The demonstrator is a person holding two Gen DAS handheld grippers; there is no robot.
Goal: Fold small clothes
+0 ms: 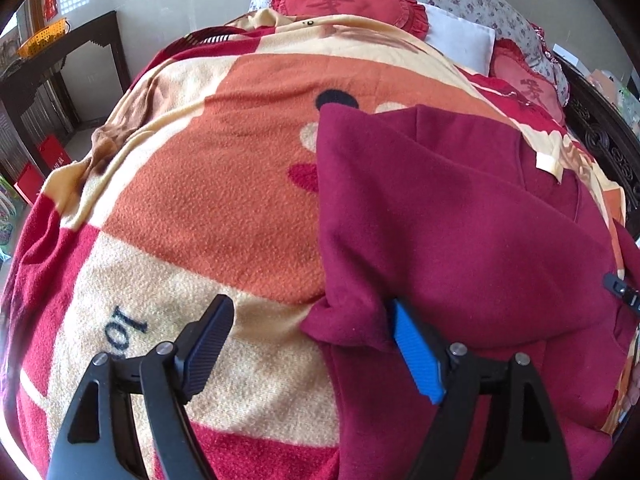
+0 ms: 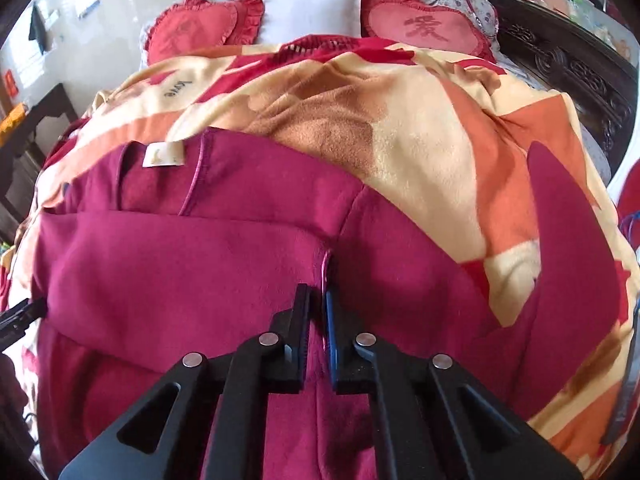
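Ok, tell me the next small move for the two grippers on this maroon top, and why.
Probably close the left gripper on the bunched corner of the maroon top. Its jaws stand wide, the blue pad against the cloth and the black one over the blanket, so it holds nothing. The right gripper is already pinched shut on an edge of the top.

The garment (image 2: 192, 280) lies on the blanket (image 1: 200, 200) that covers the bed, with a fold of it between the right gripper's (image 2: 318, 312) jaws. Beyond the jaws, cushions (image 2: 424, 28) sit at the bed's far end; the garment's edge lies against one jaw of the left gripper (image 1: 308, 344).
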